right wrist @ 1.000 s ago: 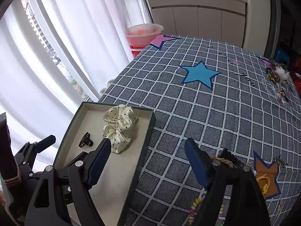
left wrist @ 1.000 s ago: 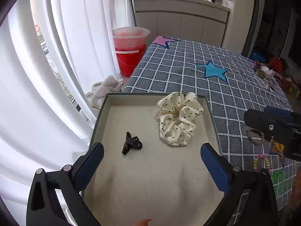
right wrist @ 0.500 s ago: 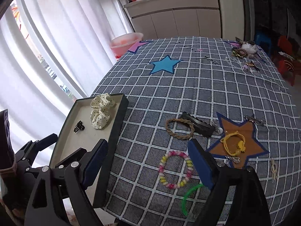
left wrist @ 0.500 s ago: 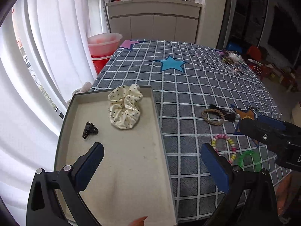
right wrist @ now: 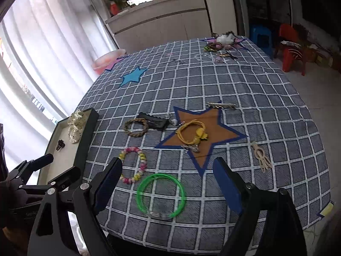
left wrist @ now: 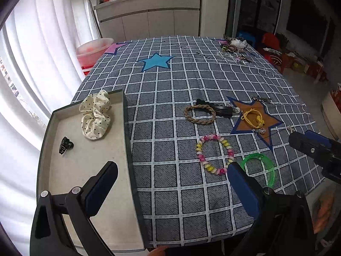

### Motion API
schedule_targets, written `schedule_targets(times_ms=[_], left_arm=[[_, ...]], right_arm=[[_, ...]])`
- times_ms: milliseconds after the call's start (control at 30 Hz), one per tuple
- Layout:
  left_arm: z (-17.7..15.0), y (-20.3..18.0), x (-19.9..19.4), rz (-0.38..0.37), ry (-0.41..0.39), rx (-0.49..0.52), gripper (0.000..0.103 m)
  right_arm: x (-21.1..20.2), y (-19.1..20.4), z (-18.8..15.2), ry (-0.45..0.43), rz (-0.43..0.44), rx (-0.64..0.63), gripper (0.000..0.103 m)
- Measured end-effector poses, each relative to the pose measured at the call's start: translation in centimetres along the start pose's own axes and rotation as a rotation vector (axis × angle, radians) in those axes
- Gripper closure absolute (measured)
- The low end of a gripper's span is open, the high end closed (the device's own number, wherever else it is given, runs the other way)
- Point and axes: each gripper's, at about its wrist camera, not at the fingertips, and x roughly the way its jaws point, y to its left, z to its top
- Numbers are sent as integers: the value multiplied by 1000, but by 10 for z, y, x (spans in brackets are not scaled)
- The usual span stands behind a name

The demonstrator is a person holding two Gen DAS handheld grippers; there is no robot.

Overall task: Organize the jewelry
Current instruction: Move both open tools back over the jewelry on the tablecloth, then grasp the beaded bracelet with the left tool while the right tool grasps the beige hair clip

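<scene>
A dark-rimmed tray (left wrist: 127,128) (right wrist: 88,132) at the table's left holds a cream dotted scrunchie (left wrist: 94,115) (right wrist: 74,125) and a small black claw clip (left wrist: 66,145) (right wrist: 60,144). On the checked cloth lie a braided brown bracelet (left wrist: 199,114) (right wrist: 136,127), a black hair clip (left wrist: 221,109) (right wrist: 154,121), a yellow cord bracelet (left wrist: 254,117) (right wrist: 192,133), a pink-yellow bead bracelet (left wrist: 214,153) (right wrist: 133,164) and a green bangle (left wrist: 259,169) (right wrist: 161,194). My left gripper (left wrist: 172,183) is open and empty over the tray's right edge. My right gripper (right wrist: 167,181) is open and empty above the green bangle.
A beige tassel earring (right wrist: 261,155) and a metal hairpin (right wrist: 221,105) lie right of the brown star patch (right wrist: 202,134). More trinkets (right wrist: 221,44) sit at the far edge. A red bucket (left wrist: 93,51) stands by the curtains; red chairs (right wrist: 292,47) stand at the right.
Both grippers have pulled back and swung right, away from the tray. The loose bracelets and green bangle have come into view. Nothing was picked up.
</scene>
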Motion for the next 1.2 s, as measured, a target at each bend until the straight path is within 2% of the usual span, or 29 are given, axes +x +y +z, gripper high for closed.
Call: schedule_targets(times_ms=[200, 333, 533, 633, 933, 1033, 1067, 1200], left_arm=[[0, -11, 14, -8, 23, 5, 0], [0, -15, 32, -11, 65, 2, 0], [4, -22, 52, -1, 84, 8, 0], [7, -26, 63, -3, 100, 2, 0], [13, -31, 90, 12, 132, -3, 0], [13, -31, 96, 13, 145, -6, 0], [12, -31, 97, 14, 148, -5, 7], [12, -32, 103, 1, 158, -6, 8]], right_arm=[[-7, -40, -9, 5, -38, 59, 14], [-5, -69, -14, 47, -87, 94, 14], [2, -106, -23, 103, -174, 109, 14], [9, -120, -23, 124, -186, 121, 14], [41, -129, -15, 176, -227, 58, 14], [49, -126, -7, 165, -248, 10, 14], [52, -125, -5, 161, -252, -2, 14], [64, -119, 3, 165, -282, -57, 14]])
